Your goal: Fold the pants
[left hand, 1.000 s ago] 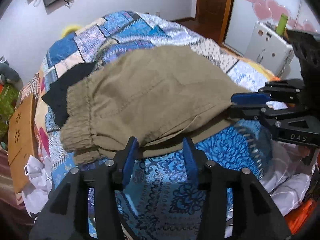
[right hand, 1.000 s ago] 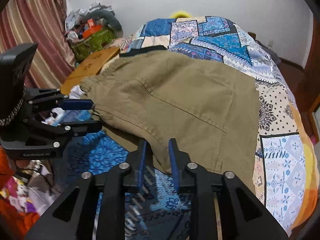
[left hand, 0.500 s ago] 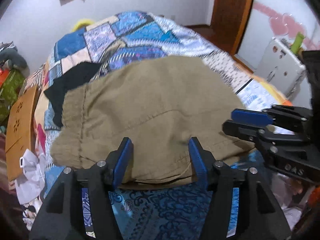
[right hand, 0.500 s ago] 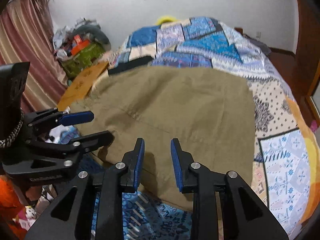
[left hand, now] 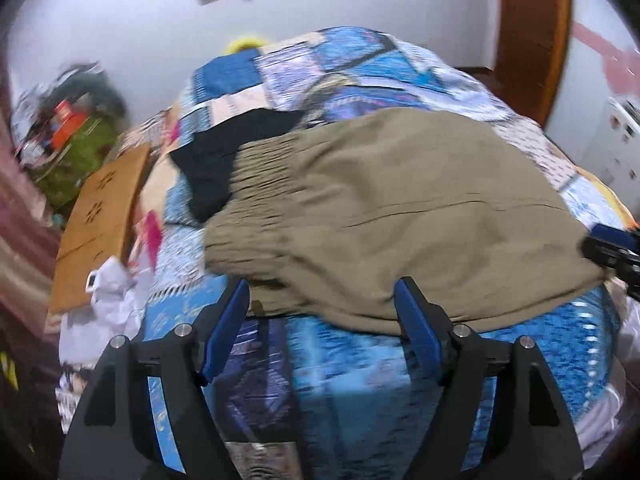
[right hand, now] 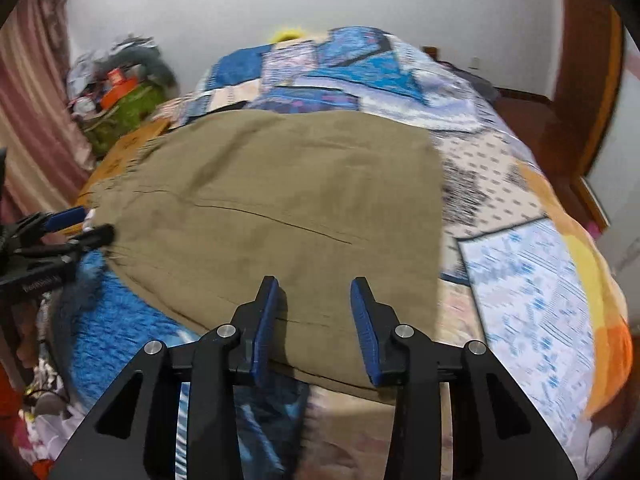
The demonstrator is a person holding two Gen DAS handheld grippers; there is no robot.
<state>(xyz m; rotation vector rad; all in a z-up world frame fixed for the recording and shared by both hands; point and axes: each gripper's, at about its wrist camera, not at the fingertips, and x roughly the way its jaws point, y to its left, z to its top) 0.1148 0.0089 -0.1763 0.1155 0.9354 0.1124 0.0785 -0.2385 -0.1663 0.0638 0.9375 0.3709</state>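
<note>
**Pants flat on bed, both grippers releasing**

Pants (left hand: 400, 216) lie folded on the quilt (left hand: 360, 68) at the near end of the bed. Long axis runs side to side across both views; the elastic waistband (left hand: 260, 176) points left, toward the black cloth (left hand: 216, 160) it touches.

Left gripper (left hand: 322, 300): jaws opening, wide apart, the pants' near edge between them, pads not pressing.

Right gripper (right hand: 316, 304): jaws opening, over the near edge, cloth between, unclamped.
</note>
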